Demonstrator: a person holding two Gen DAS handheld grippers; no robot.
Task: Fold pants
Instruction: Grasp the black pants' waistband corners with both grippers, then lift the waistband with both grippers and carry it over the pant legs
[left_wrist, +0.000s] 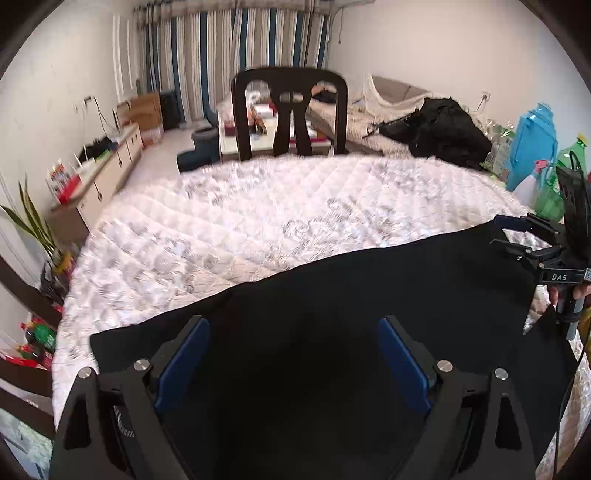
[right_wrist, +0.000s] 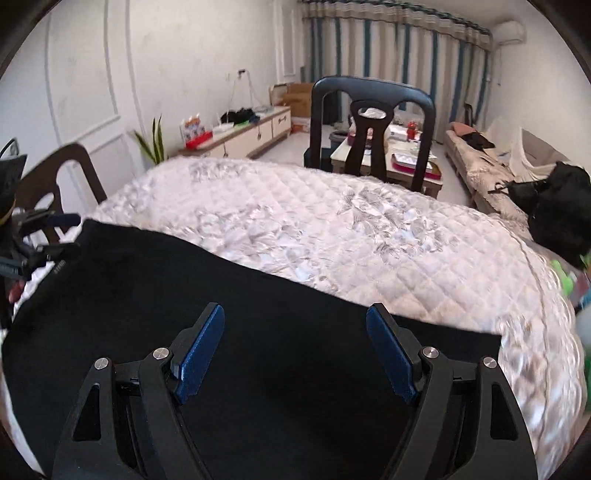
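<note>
The black pants (left_wrist: 332, 295) lie spread flat on the near part of a white quilted cover (left_wrist: 258, 206) that drapes the bench, and both tools hang just above the dark cloth. The left hand-held gripper (left_wrist: 293, 350) has its blue-padded fingers (left_wrist: 184, 365) spread wide apart with nothing between them, only the pants showing below; whether the tips touch the cloth cannot be told. The right hand-held gripper (right_wrist: 295, 343) is likewise spread wide and holds nothing, with the pants (right_wrist: 184, 295) filling the view beneath it. In the left wrist view the right tool shows at the far right border of the pants, near their upper corner, its fingers apart there too. In the right wrist view the left tool shows at the far left edge, beside the pants' other end. The far edge of the pants runs as a long, fairly straight line across the cover, and beyond it a broad stretch of the quilted cover (right_wrist: 369, 229) lies bare up to the far rim. Past that rim stands a dark chair (left_wrist: 291, 110) pushed close to the bench, and a second brown chair (right_wrist: 62, 177) stands at the left side in the right wrist view. The pants' right end stops short of the cover's right-hand rim.
</note>
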